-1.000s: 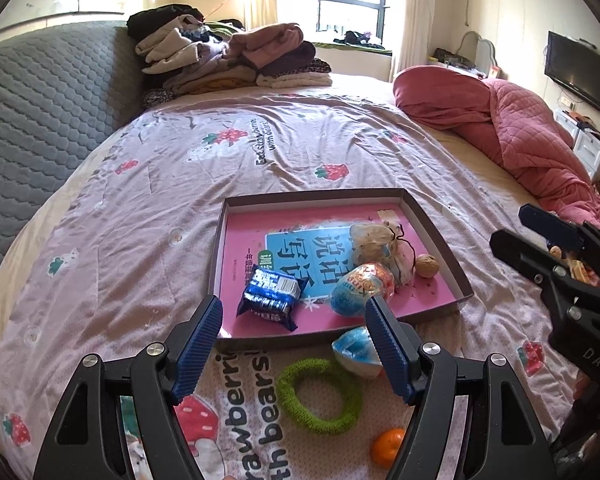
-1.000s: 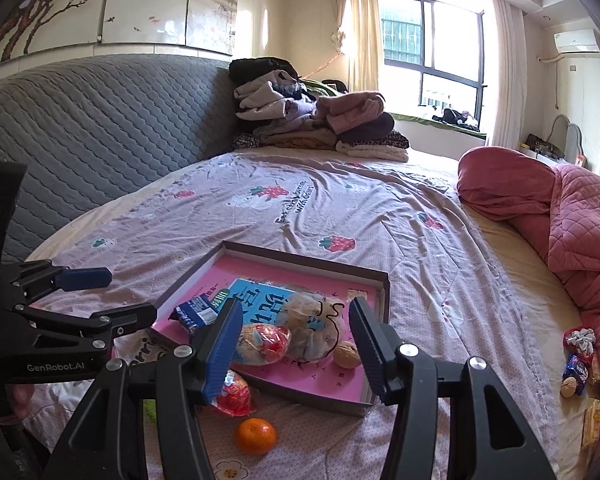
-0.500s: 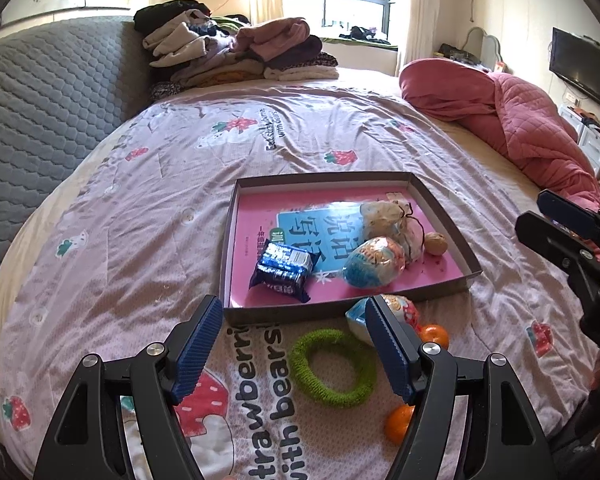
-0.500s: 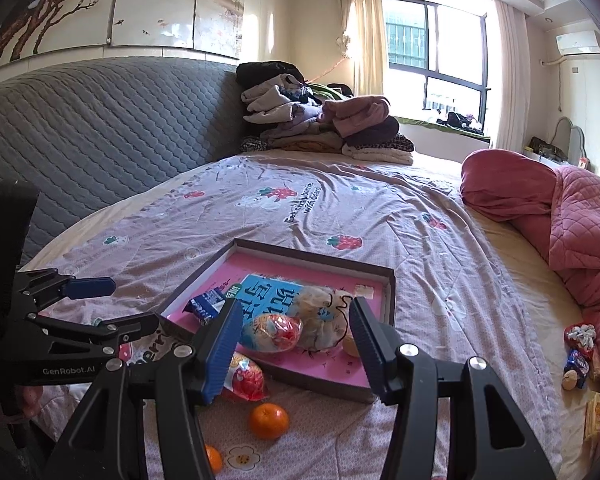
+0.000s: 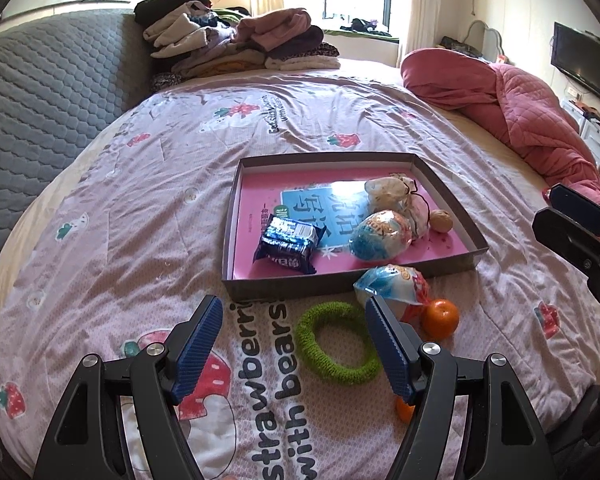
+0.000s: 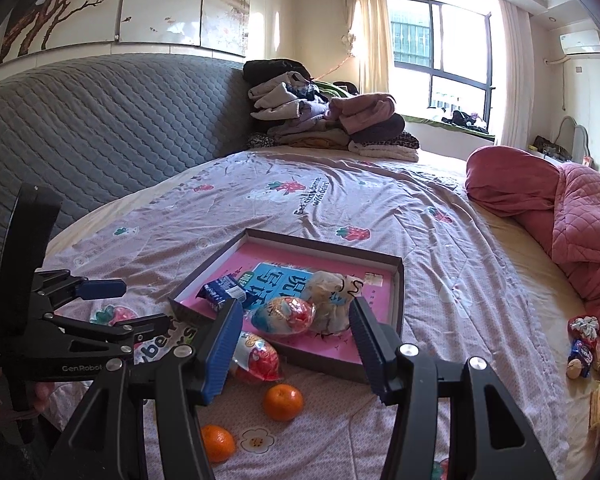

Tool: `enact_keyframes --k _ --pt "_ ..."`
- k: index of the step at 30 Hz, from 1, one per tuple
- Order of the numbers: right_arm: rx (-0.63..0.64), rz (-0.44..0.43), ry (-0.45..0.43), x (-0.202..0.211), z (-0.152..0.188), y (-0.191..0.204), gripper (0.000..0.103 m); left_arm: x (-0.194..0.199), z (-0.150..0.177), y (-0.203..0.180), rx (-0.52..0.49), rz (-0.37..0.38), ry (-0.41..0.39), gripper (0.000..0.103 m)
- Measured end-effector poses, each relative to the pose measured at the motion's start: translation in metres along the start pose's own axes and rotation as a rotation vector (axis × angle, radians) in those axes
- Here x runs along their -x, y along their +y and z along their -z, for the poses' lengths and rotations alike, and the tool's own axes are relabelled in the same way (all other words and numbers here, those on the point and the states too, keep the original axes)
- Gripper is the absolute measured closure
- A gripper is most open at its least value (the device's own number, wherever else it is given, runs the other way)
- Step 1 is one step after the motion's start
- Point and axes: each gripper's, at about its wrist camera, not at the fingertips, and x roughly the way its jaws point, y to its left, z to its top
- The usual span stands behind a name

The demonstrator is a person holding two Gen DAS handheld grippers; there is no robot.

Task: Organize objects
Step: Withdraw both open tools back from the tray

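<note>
Tray [image 5: 474, 254] ahead on bed; left gripper [image 5: 293, 344] and right gripper [image 6: 296, 340] angled down, jaws apart, empty.

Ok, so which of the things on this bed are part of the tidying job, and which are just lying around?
Part of the job:
- cardboard tray
- green ring
- egg-shaped snack pack outside the tray
- two oranges
- already in the tray: blue biscuit pack, second egg pack, pouch, walnut

Just lying about:
- pile of folded clothes
- pink quilt

Left claw [image 5: 292, 328] gapes wide, empty, angled downward; right claw [image 6: 296, 334] looks roughly half-open, also empty.
</note>
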Motion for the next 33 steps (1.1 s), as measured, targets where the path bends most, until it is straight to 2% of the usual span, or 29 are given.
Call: enact_keyframes --k 12,33 --pt "0.030 -0.021 0.025 0.004 0.016 0.018 0.048 -0.007 0.018 0.007 -0.013 -0.015 0.023 0.028" --pt "0.044 -0.045 0.090 0.001 0.055 0.044 0.048 -0.011 0.038 0.009 -0.034 0.024 0.035 0.028"
